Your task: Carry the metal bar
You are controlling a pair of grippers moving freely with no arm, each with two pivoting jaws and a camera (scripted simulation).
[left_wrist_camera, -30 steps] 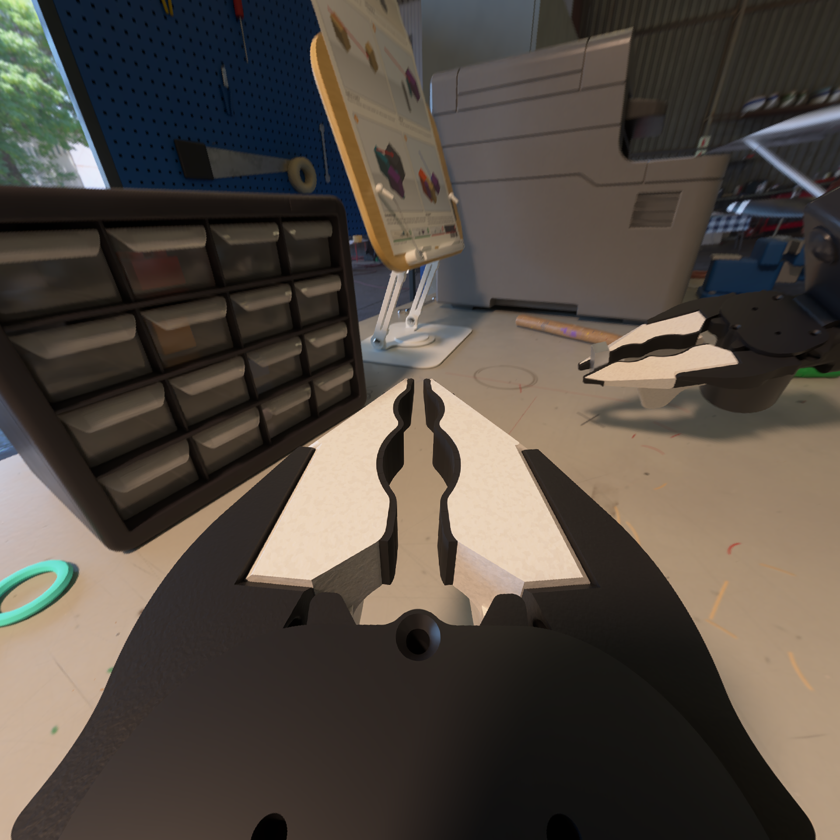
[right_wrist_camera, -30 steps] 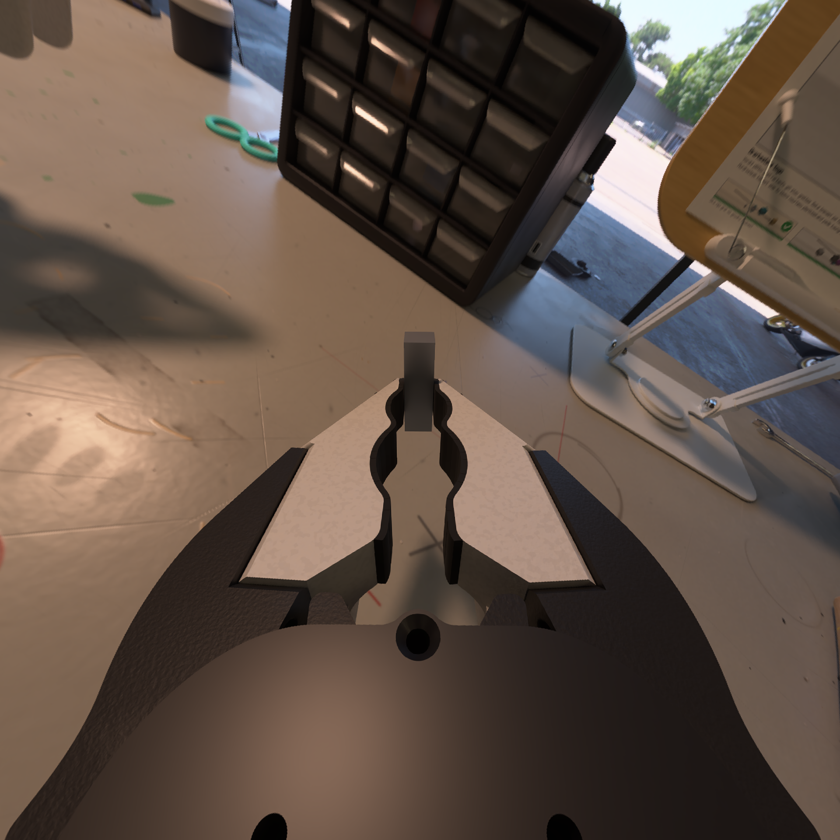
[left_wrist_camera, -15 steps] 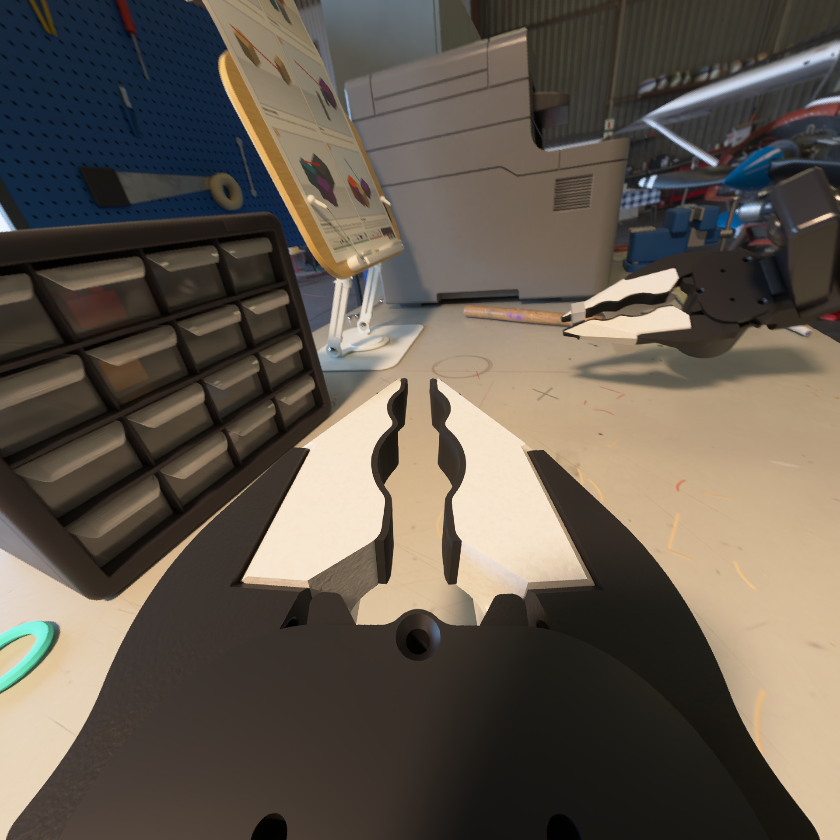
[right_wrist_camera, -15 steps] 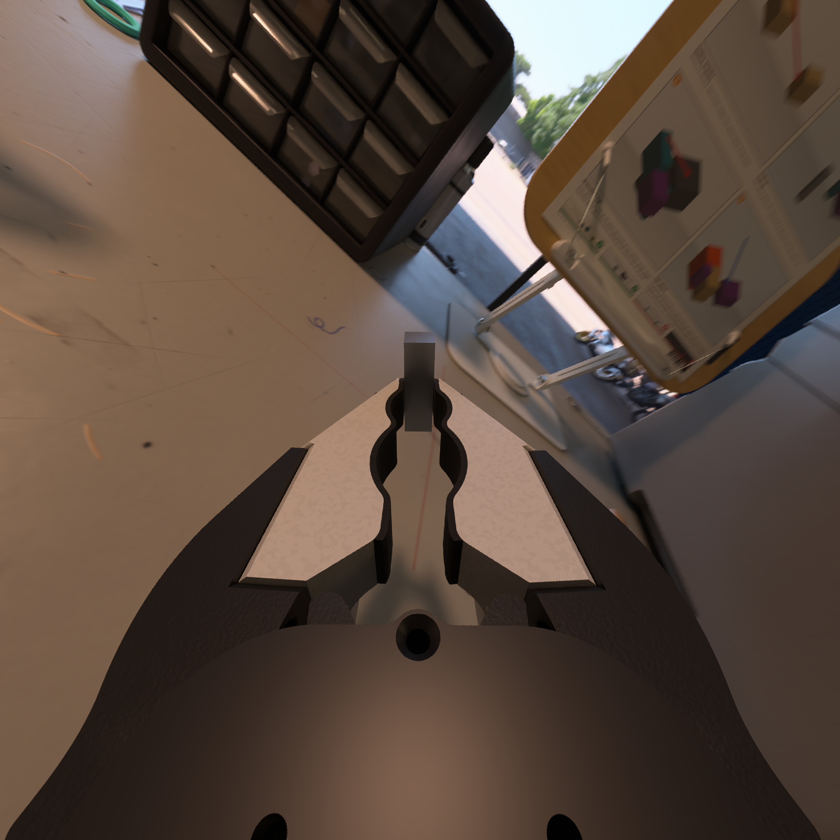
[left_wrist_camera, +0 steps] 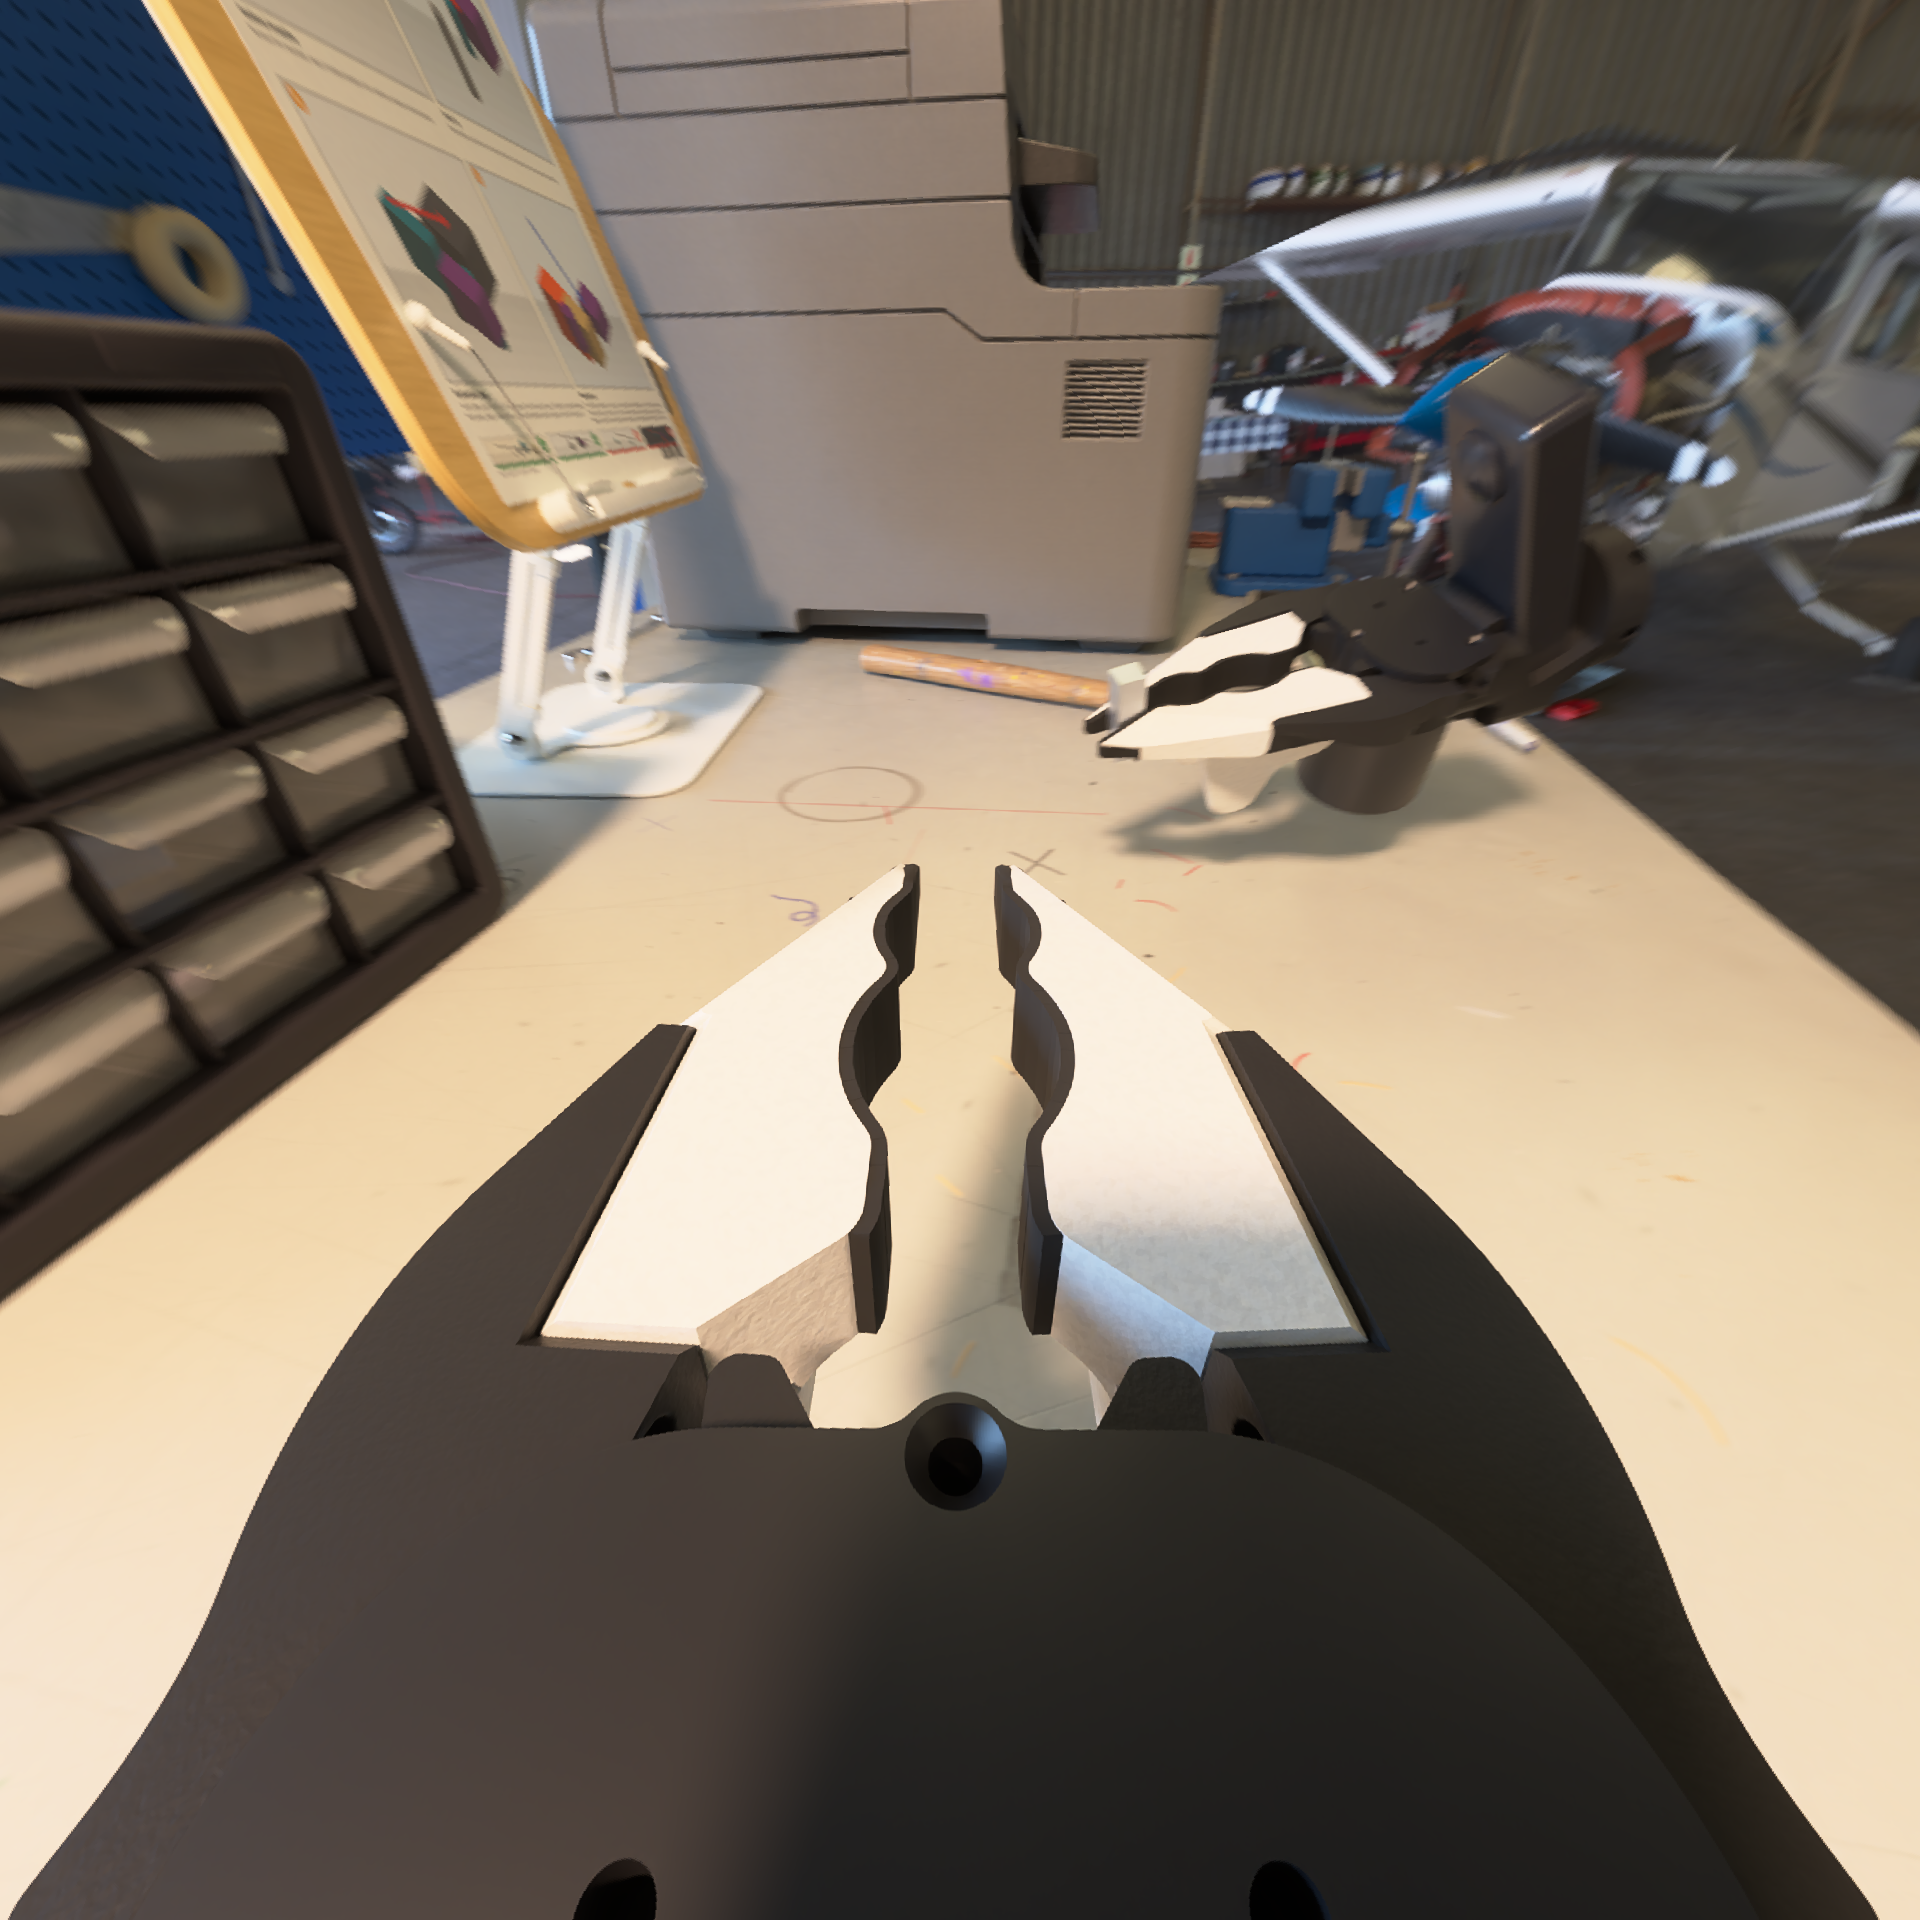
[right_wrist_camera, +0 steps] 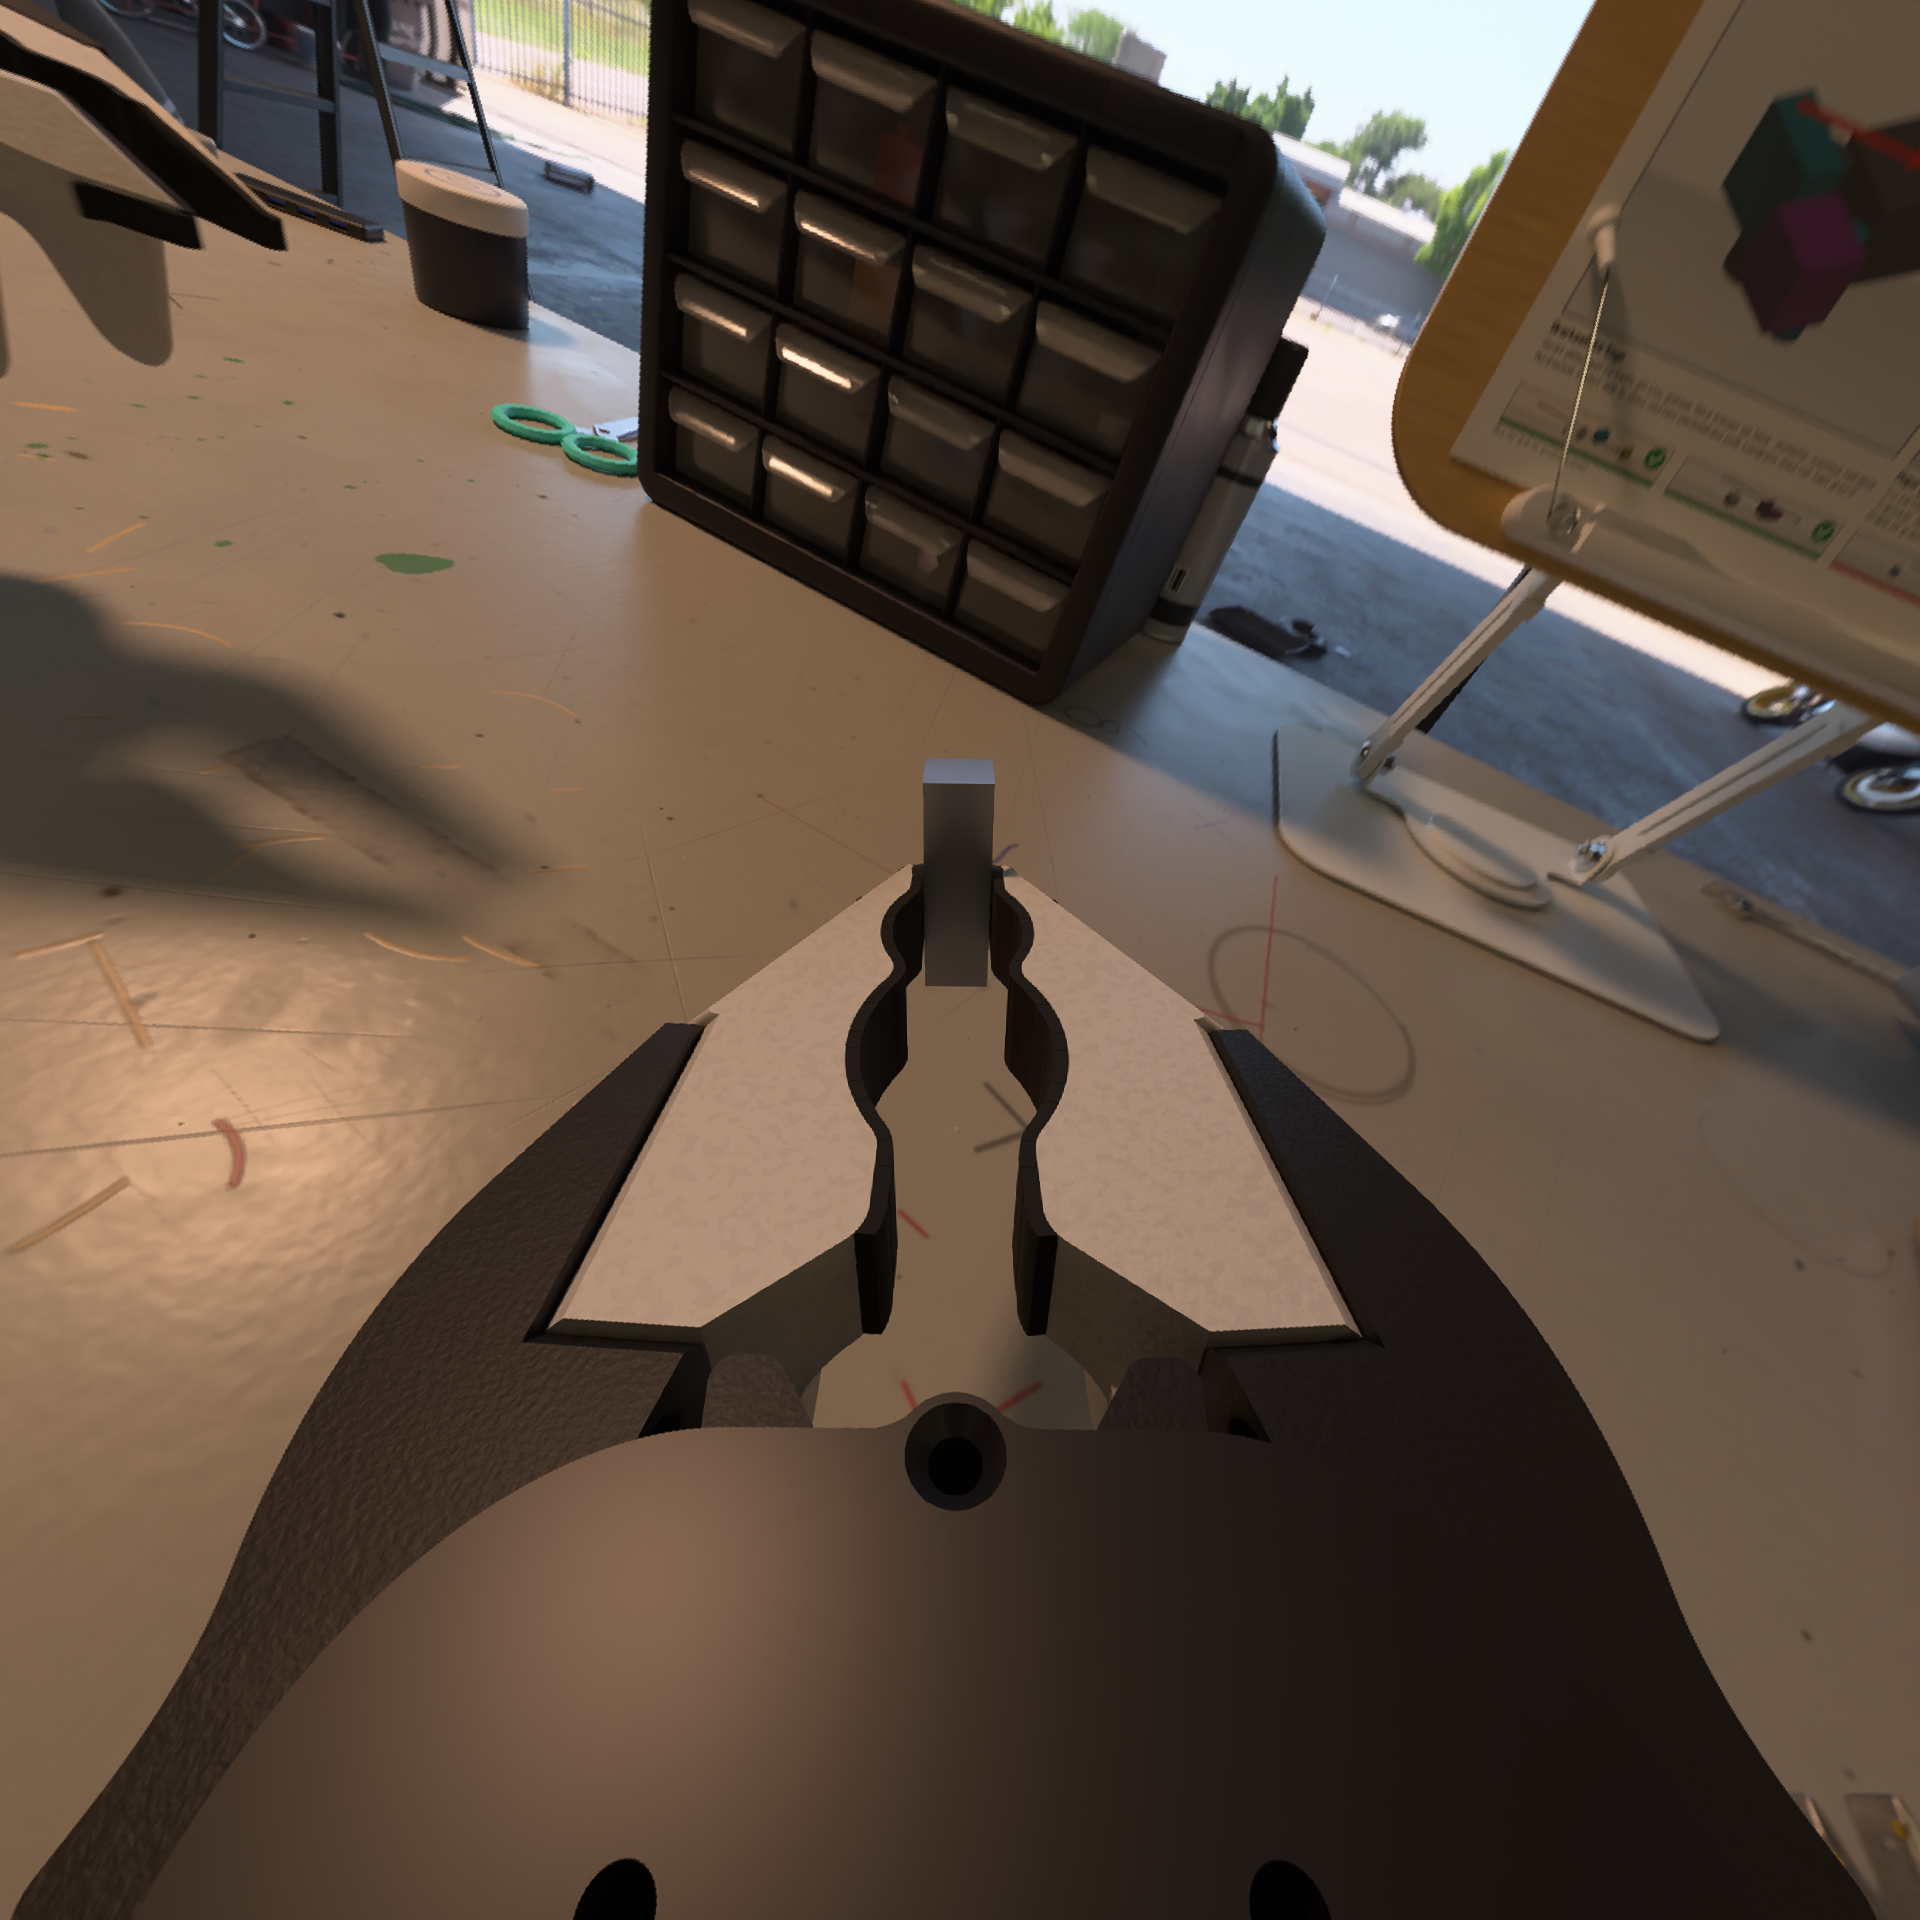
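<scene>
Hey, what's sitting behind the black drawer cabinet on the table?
Behind the drawer cabinet, at its right rear corner, a silver and black cylinder stands partly visible. The cabinet covers the rest of it and anything farther behind.

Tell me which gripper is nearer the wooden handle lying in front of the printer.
Right. The right gripper, shut on the metal bar, hovers just beside the wooden handle. The left gripper is empty and farther back, with bare table between.

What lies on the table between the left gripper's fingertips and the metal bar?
In the left wrist view, only bare marked tabletop separates the left gripper from the metal bar, held by the right gripper.
</scene>
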